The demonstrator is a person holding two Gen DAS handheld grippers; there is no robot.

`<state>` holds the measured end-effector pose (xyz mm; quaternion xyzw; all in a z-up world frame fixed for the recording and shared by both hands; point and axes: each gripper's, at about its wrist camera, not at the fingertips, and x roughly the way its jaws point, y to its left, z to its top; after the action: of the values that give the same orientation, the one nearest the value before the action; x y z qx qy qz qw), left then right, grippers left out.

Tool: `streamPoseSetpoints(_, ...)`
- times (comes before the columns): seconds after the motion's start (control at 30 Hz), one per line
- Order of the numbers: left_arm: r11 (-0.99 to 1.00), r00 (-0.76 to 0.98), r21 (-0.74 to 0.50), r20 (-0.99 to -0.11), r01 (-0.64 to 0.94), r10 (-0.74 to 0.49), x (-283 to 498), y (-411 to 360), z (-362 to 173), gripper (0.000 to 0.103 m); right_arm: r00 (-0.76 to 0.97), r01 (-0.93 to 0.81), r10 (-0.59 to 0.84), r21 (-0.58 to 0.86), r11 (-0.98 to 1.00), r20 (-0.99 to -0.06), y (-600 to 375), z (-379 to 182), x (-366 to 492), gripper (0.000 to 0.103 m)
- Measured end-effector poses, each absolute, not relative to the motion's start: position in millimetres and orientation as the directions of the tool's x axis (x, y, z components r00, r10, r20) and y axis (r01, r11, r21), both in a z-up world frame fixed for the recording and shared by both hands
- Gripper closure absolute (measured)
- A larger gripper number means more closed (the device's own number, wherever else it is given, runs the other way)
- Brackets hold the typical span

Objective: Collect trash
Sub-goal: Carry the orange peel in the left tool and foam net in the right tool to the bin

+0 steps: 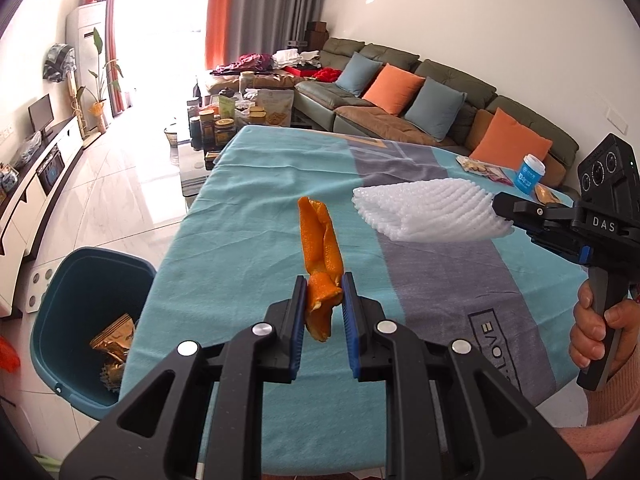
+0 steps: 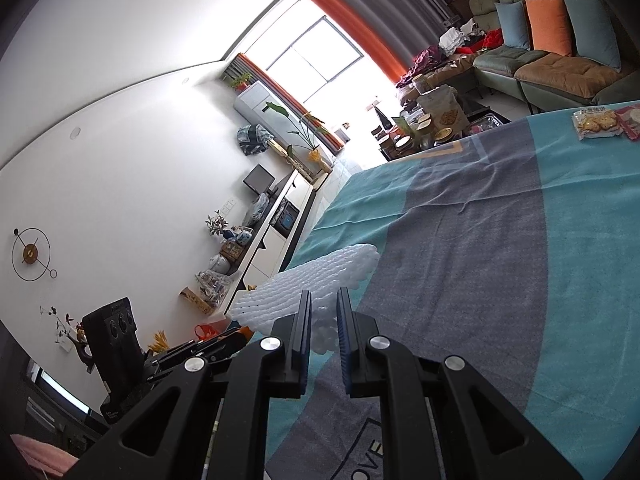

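The left claw (image 1: 324, 312) is clamped on an orange peel (image 1: 320, 248), held up above the bench (image 1: 248, 208). Down to its left stands a blue bin (image 1: 80, 280). The right claw (image 2: 324, 320) is clamped on a white foam net (image 2: 312, 280), off the bench

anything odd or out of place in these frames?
Nothing damaged or spilled. The left gripper holds an orange peel and the right gripper a white foam net, both lifted off the table. Snack packets lie at its far corner. The bin stands upright, wrappers inside.
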<state>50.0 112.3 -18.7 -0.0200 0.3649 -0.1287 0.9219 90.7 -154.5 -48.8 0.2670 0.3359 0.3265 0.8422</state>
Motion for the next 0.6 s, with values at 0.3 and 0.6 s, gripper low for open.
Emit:
streamPoseSetpoints(0.3, 0.975, 0.713, -0.134, -0.666, 0.178, -0.221, 43, 136, -18, 0.085, 0.529, -0.403, 0.751, 0.661, 0.633, -0.396, -130, -47, 95, 0.092)
streamPoseSetpoints(0.6, 0.982, 0.722, -0.138, -0.666, 0.131, -0.190, 35, 162, -19, 0.085, 0.495, -0.427, 0.769, 0.657, 0.621, -0.405, -105, -47, 99, 0.092)
